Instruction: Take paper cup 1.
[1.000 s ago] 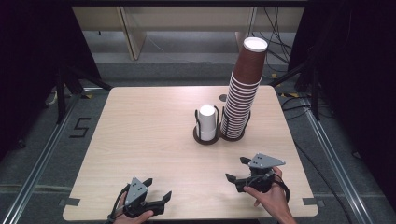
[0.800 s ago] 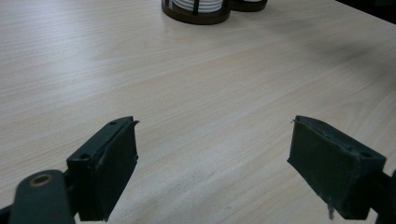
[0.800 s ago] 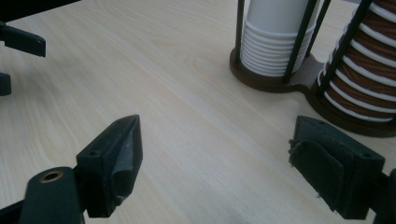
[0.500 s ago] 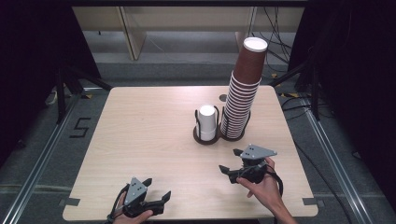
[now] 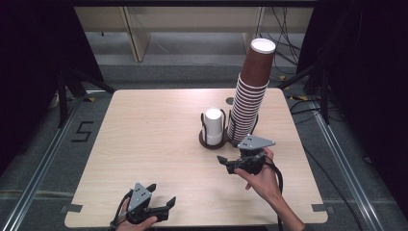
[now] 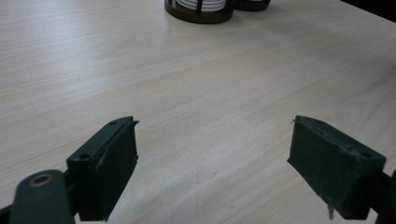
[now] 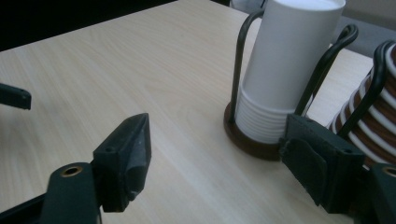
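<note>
Just beyond right hand-held gripper [image 5: 225,162], white cups [image 5: 213,126]

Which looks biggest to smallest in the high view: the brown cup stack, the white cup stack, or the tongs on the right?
1. Brown cup stack, by far the tallest.
2 and 3. White cup stack and right tongs look about alike; the tongs sit nearer the camera, so I will not rank them.

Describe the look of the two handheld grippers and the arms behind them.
Both the left gripper and the right gripper are black, each with two blocky jaws, a grey three-cornered plate on top and a black trailing cable. The forearms are bare, with no sleeves.
</note>
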